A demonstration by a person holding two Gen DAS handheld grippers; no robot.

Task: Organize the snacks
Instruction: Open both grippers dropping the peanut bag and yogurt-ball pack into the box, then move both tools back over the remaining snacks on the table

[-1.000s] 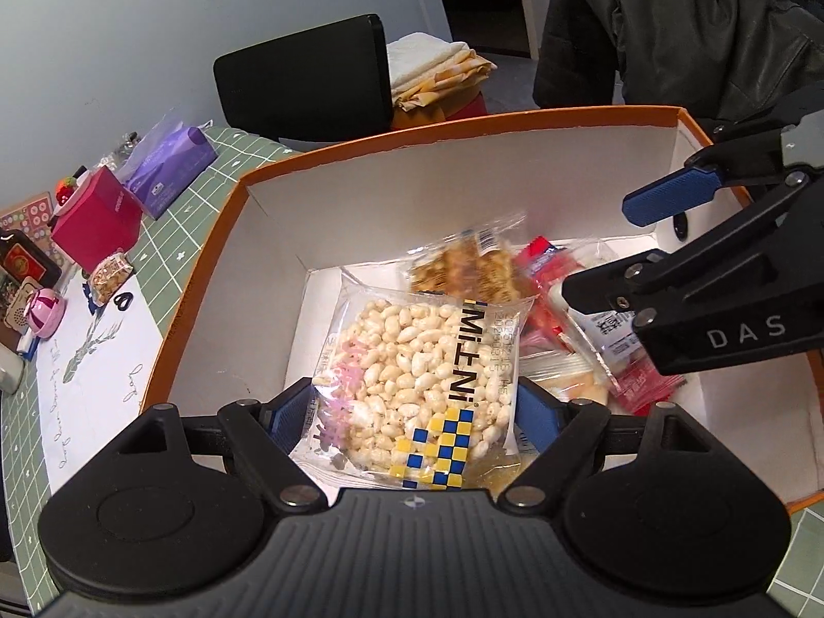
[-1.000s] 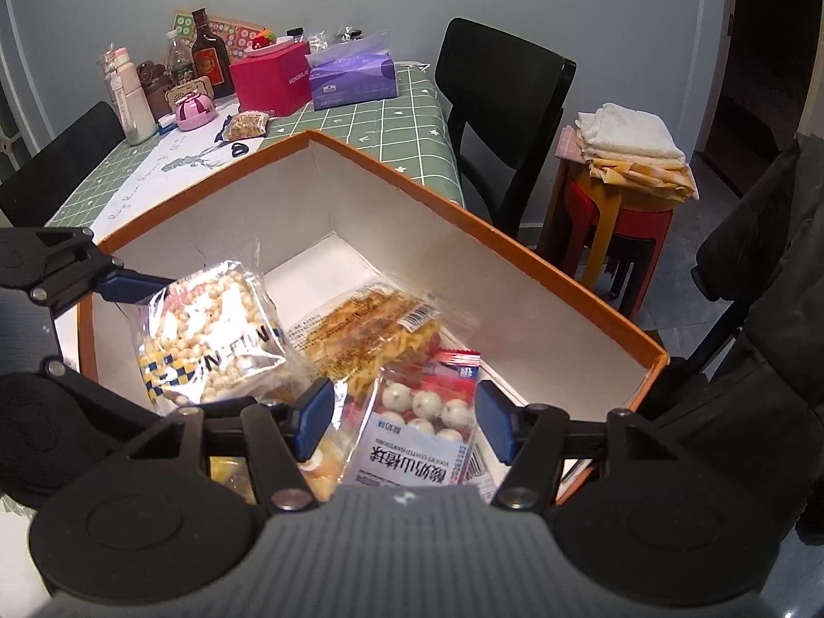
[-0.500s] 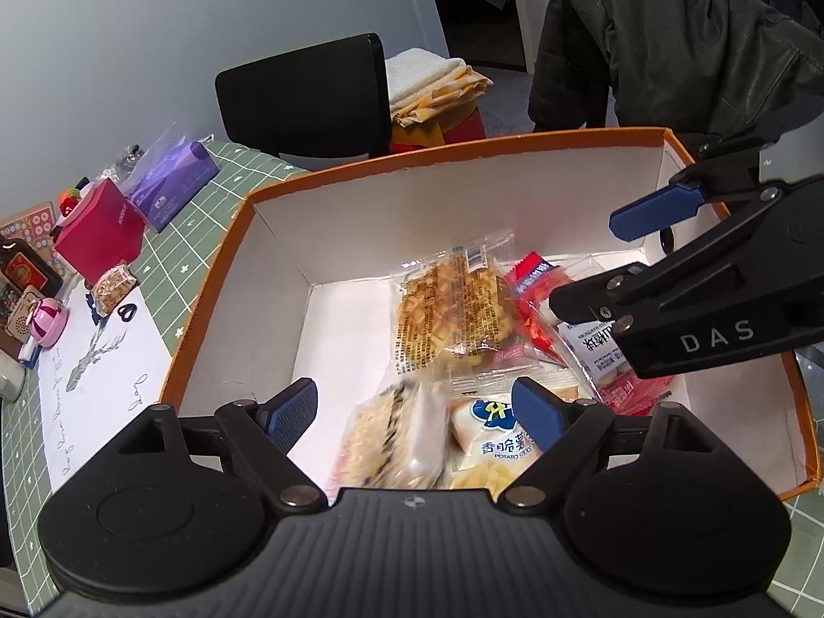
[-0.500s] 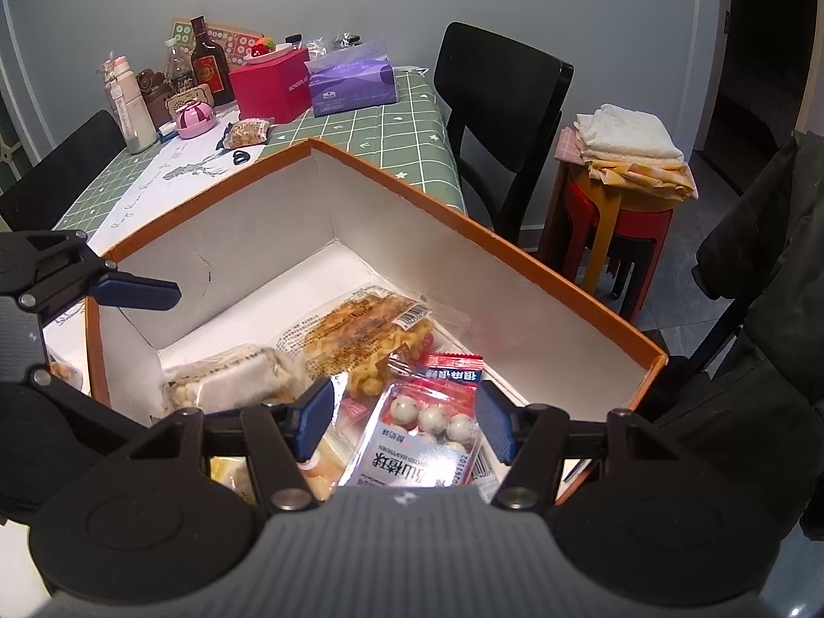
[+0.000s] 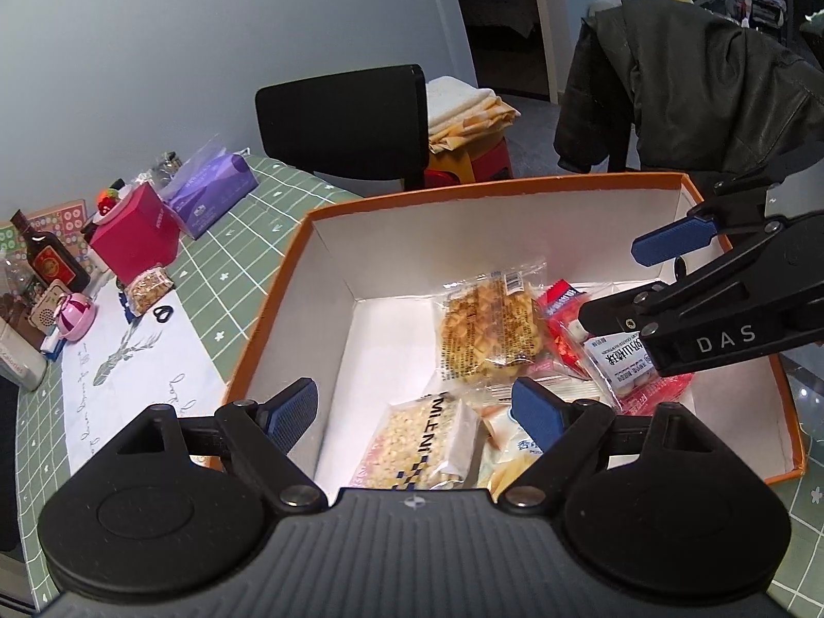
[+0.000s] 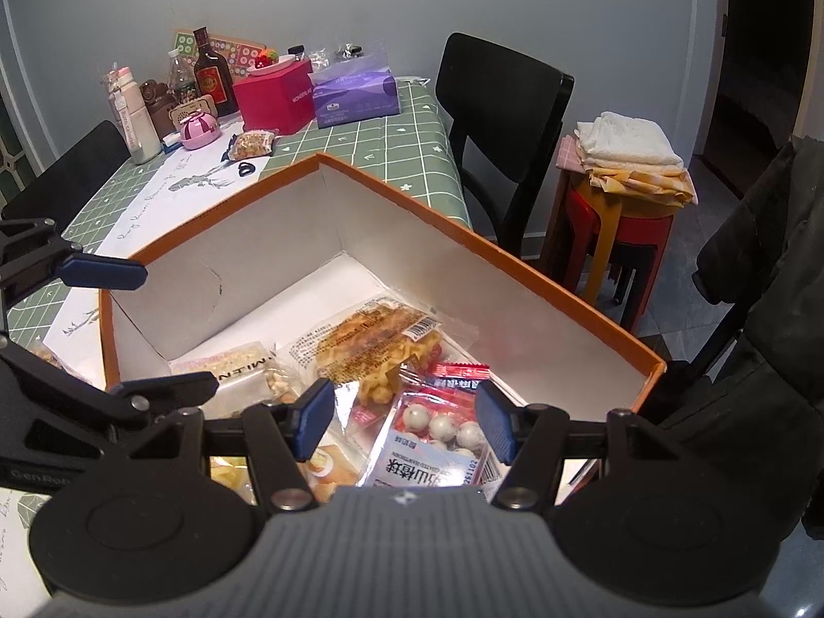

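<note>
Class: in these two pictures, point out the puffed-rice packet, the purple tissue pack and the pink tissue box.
Puffed-rice packet [image 5: 422, 443]: left wrist view, middle of its clear front.
Purple tissue pack [image 6: 355, 95]: right wrist view, its front face.
Pink tissue box [image 6: 273, 98]: right wrist view, its front face.

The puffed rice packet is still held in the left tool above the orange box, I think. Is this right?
Not quite. The puffed rice packet lies inside the orange box, and the left tool is open and empty above it, as the left wrist view shows.
</note>
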